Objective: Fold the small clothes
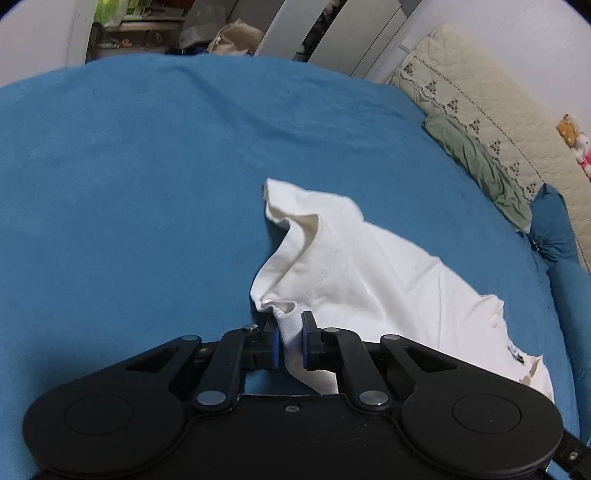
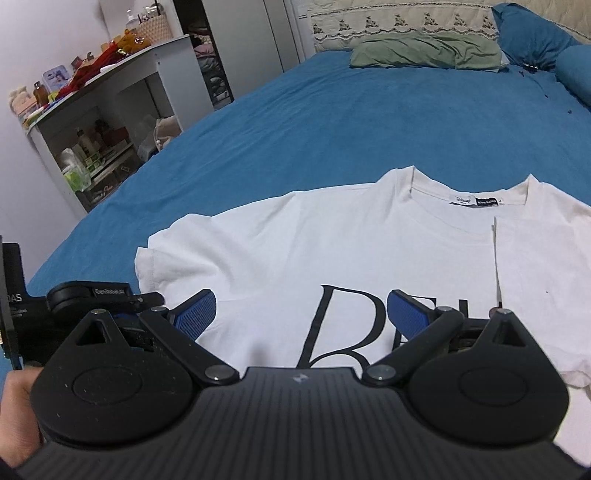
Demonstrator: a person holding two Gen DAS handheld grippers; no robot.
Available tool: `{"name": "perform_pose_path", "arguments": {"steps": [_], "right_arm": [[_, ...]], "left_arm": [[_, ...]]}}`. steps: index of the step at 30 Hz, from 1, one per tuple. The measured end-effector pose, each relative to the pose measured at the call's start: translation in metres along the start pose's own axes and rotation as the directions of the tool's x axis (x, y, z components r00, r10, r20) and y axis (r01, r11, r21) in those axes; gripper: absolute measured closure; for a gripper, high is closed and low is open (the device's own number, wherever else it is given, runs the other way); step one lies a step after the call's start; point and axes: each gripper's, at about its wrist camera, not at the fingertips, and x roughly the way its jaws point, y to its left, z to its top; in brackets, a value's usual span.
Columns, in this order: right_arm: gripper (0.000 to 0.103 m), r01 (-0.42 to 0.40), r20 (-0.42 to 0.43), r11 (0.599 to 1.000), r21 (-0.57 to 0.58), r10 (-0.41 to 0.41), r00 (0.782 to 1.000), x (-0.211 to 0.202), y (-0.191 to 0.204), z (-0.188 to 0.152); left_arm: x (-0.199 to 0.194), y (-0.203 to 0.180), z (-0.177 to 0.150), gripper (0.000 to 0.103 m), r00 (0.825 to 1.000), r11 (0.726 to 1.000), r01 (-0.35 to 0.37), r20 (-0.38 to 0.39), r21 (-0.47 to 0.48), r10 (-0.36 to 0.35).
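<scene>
A white T-shirt (image 2: 295, 240) with large black letters (image 2: 343, 325) lies face up on the blue bed sheet (image 2: 332, 110), collar toward the far side. Its right side is folded inward over the chest. In the left wrist view the shirt (image 1: 369, 266) is bunched, and my left gripper (image 1: 290, 332) is shut on a ribbed edge of it, the cloth pinched between the blue pads. That gripper's black body (image 2: 92, 295) shows beside the shirt's left sleeve. My right gripper (image 2: 301, 299) hangs open just above the lettering, with nothing between its fingers.
A green pillow (image 2: 424, 55) and a blue pillow (image 2: 532, 33) lie at the head of the bed against a cream quilted headboard (image 1: 480, 96). A white shelf unit (image 2: 110, 92) with bottles and toys stands left of the bed. A hand (image 2: 18, 391) shows bottom left.
</scene>
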Motion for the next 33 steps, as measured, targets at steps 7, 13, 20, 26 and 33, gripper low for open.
{"name": "perform_pose_path", "arguments": {"steps": [7,13,20,26,33], "right_arm": [[0.0,0.04,0.047,0.998,0.046,-0.042,0.998,-0.02,-0.029,0.01],[0.0,0.17,0.065,0.971,0.168,-0.183,0.981,-0.052,-0.089,0.018],[0.0,0.242,0.026,0.947,0.212,-0.253,0.967,-0.068,-0.137,0.009],[0.0,0.18,0.032,0.967,0.182,-0.189,0.982,-0.058,-0.136,0.005],[0.007,0.113,-0.02,0.993,-0.027,-0.114,0.993,-0.012,-0.076,-0.015]], "left_arm": [[-0.039,-0.08,0.009,0.095,0.984,0.968,0.104,0.115,0.227,-0.133],[-0.022,-0.176,-0.053,0.095,0.967,0.848,0.215,0.018,0.485,-0.255],[0.024,-0.184,-0.127,0.095,0.972,0.781,0.235,-0.153,0.579,-0.179],[-0.029,-0.156,-0.111,0.044,0.957,0.784,0.289,-0.164,0.549,-0.238],[-0.054,-0.114,-0.091,0.044,0.995,0.772,0.103,-0.064,0.627,-0.081]]}}
